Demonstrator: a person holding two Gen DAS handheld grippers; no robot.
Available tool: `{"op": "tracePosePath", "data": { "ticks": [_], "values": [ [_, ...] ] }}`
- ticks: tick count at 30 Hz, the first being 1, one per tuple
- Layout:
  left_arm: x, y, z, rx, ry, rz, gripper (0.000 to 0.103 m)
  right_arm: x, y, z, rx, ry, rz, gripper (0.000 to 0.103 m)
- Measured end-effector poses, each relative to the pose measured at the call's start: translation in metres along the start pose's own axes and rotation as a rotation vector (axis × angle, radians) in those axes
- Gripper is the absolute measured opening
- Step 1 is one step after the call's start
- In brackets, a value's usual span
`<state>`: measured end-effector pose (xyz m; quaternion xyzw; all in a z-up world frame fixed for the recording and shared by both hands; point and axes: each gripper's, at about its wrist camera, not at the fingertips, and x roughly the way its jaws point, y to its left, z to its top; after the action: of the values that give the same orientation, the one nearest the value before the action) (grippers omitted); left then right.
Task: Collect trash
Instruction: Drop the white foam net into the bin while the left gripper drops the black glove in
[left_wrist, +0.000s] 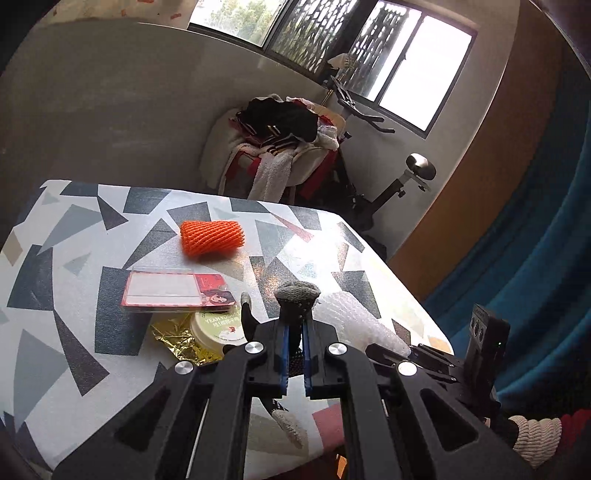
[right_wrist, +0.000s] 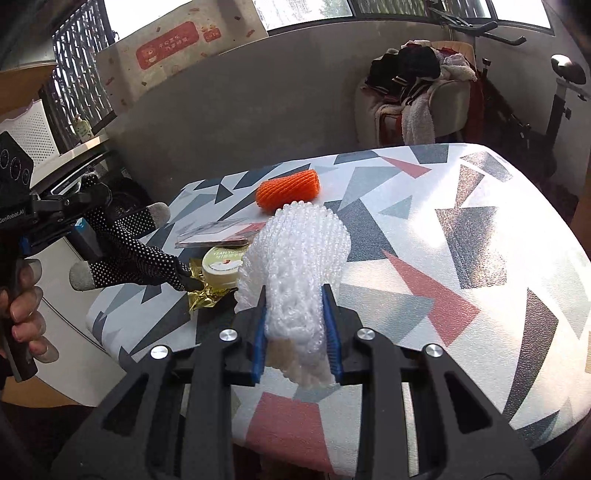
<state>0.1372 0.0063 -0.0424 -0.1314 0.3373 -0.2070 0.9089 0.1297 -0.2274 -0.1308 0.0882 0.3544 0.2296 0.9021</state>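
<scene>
- Right wrist view: the right gripper (right_wrist: 297, 325) is clamped on a white foam fruit net (right_wrist: 295, 251), pads pressing its lower half; the net's long axis runs forward along the fingers and its wider, bulging end stands above the patterned table (right_wrist: 480, 236).
- Left wrist view: the left gripper (left_wrist: 295, 354) is closed tight on a black dotted glove (left_wrist: 297, 295) with grey fingertips, which hangs limp on both sides of the pads.
- Beyond and to the left of the white net lies the orange foam net (right_wrist: 288, 190), long axis across the table, well apart from both tools.
- Nearer, between the two grippers, sit a round yogurt lid (right_wrist: 225, 266), crumpled gold foil (right_wrist: 207, 291) under it, and a clear-cased red card packet (left_wrist: 173, 290).
- Both tools are full, so I judge each must unload before reaching these; no bin shows.
</scene>
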Motion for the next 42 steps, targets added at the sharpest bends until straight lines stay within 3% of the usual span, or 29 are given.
{"op": "tracePosePath", "data": {
  "ticks": [10, 19, 33, 34, 37, 42],
  "values": [
    [-0.040, -0.016, -0.082, -0.016, 0.061, -0.005, 0.006, -0.037, 0.011, -0.027, -0.021, 0.011, -0.005, 0.029],
    [-0.051, -0.026, -0.141, -0.030, 0.137, -0.011, 0.006, -0.055, 0.019, -0.046, -0.040, 0.019, 0.004, 0.029],
    [-0.038, -0.029, -0.185, -0.029, 0.232, 0.005, 0.007, -0.064, 0.030, -0.069, -0.057, 0.031, 0.014, 0.029],
    [-0.037, -0.028, -0.187, -0.033, 0.237, 0.002, 0.012, -0.064, 0.031, -0.070, -0.056, 0.032, 0.015, 0.029],
    [-0.037, -0.029, -0.189, -0.030, 0.232, 0.000, 0.039, -0.063, 0.032, -0.075, -0.054, 0.040, 0.019, 0.029],
    [-0.043, -0.027, -0.185, -0.009, 0.201, 0.033, 0.051, -0.063, 0.039, -0.084, -0.074, 0.045, 0.035, 0.029]
  ]
}}
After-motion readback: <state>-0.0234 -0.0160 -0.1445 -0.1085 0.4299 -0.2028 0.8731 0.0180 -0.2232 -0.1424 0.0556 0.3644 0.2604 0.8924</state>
